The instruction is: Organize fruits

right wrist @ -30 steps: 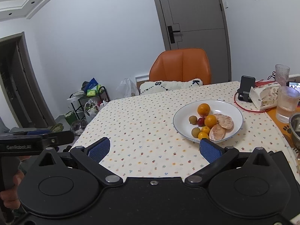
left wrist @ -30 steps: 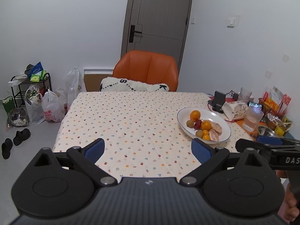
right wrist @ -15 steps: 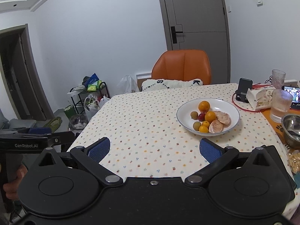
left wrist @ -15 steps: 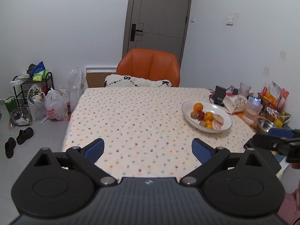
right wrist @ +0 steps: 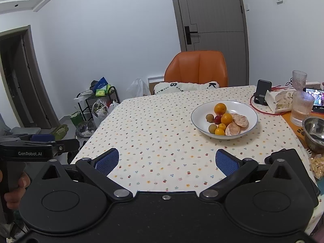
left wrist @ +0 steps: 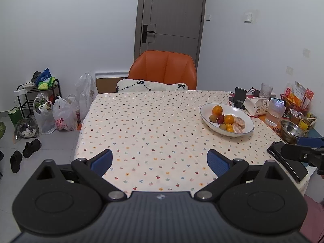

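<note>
White and round with a thin blue rim, the shallow fruit plate [right wrist: 251, 109] sat on the right side of the table with the dotted cloth [right wrist: 162, 137]. It held two big oranges [right wrist: 220, 108], two small orange fruits [right wrist: 219, 131], a little red fruit [right wrist: 217, 119], two small brown-green round fruits [right wrist: 209, 117] and two peeled orange pieces [right wrist: 240, 119]. All the fruit lay close together in the middle of the plate.

Both tools were held low at the near edge of the table. The right gripper [right wrist: 165, 161] had its blue pads [right wrist: 107, 160] spread wide apart, and nothing was between them. The plate of fruit was ahead of it and a bit to the right, well away from the jaws. The left gripper [left wrist: 160, 160] was also spread wide and held nothing. From it, the plate was farther off, ahead and to the right.

A person's hand [right wrist: 15, 190] held the black handle of the left tool.

Beside the plate, toward the right edge of the table, stood a ribbed clear glass [right wrist: 302, 107], a shiny metal bowl [right wrist: 314, 133] and a torn paper box [right wrist: 280, 99]. A black phone stand [right wrist: 262, 94] stood behind the plate. An orange chair [right wrist: 197, 68] with a white fuzzy cushion [right wrist: 186, 87] was at the far side of the table. A grey door [right wrist: 210, 16] was behind it.
</note>
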The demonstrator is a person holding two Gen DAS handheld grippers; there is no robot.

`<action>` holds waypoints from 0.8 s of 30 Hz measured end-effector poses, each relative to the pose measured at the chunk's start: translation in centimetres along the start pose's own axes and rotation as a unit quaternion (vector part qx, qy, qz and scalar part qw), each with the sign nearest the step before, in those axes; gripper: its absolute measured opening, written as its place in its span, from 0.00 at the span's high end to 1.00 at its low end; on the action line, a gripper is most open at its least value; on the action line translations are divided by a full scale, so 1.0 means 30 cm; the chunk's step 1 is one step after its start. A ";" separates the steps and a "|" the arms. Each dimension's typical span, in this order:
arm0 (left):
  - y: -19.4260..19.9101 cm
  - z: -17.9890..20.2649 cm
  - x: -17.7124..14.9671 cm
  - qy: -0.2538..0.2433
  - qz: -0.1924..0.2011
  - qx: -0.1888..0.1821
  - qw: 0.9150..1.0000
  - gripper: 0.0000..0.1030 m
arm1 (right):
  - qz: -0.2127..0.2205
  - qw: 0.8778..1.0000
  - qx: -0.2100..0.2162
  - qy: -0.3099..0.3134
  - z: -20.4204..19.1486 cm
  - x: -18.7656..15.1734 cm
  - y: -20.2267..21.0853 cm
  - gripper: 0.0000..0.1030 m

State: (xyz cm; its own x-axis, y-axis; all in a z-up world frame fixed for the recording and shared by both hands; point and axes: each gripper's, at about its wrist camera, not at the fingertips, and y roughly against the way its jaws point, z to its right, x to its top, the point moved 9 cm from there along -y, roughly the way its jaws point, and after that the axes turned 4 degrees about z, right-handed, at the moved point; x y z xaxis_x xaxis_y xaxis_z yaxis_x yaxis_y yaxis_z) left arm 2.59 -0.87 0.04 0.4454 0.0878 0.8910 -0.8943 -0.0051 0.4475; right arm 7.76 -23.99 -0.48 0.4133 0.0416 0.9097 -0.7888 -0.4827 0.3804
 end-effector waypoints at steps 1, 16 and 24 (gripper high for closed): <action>0.000 0.002 -0.001 -0.001 -0.001 -0.001 1.000 0.04 | 0.000 1.000 0.000 -0.001 0.003 0.001 -0.003 0.00; -0.003 0.005 -0.012 -0.001 -0.006 0.000 1.000 0.04 | -0.002 1.000 0.001 -0.004 0.000 -0.002 0.000 0.00; -0.002 0.003 -0.011 -0.001 -0.006 0.000 1.000 0.04 | -0.003 1.000 0.002 -0.002 -0.003 -0.003 -0.001 0.00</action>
State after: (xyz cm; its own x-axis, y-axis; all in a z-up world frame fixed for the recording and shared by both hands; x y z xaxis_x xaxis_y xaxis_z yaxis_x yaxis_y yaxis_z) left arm 2.49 -0.97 -0.27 0.4563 0.0867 0.8856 -0.8888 -0.0033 0.4583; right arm 7.72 -23.90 -0.56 0.4201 0.0405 0.9066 -0.7842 -0.4865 0.3851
